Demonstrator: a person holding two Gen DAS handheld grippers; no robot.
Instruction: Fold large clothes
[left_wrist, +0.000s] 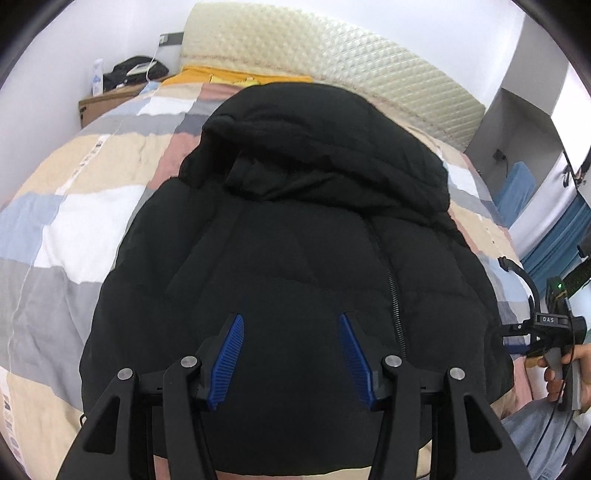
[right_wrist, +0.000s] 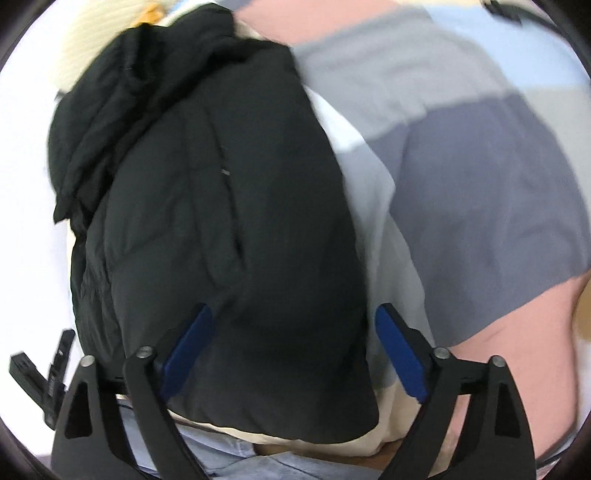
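A black puffer jacket (left_wrist: 295, 258) with a hood lies folded into a bundle on the patchwork quilt (left_wrist: 74, 221), zipper facing up. My left gripper (left_wrist: 291, 321) is open and hovers over the jacket's near end, holding nothing. The right gripper is seen from the side at the right edge of the left wrist view (left_wrist: 550, 332), held in a hand. In the right wrist view the jacket (right_wrist: 221, 221) fills the left and middle. My right gripper (right_wrist: 291, 314) is open above the jacket's near right edge, empty. This view is blurred.
A cream padded headboard (left_wrist: 332, 51) stands at the far end with a yellow cloth (left_wrist: 229, 75) below it. A cardboard box (left_wrist: 99, 103) with dark items sits at the far left. A grey cabinet (left_wrist: 517, 122) stands at the right. The left gripper's side shows at the right wrist view's lower left (right_wrist: 44, 376).
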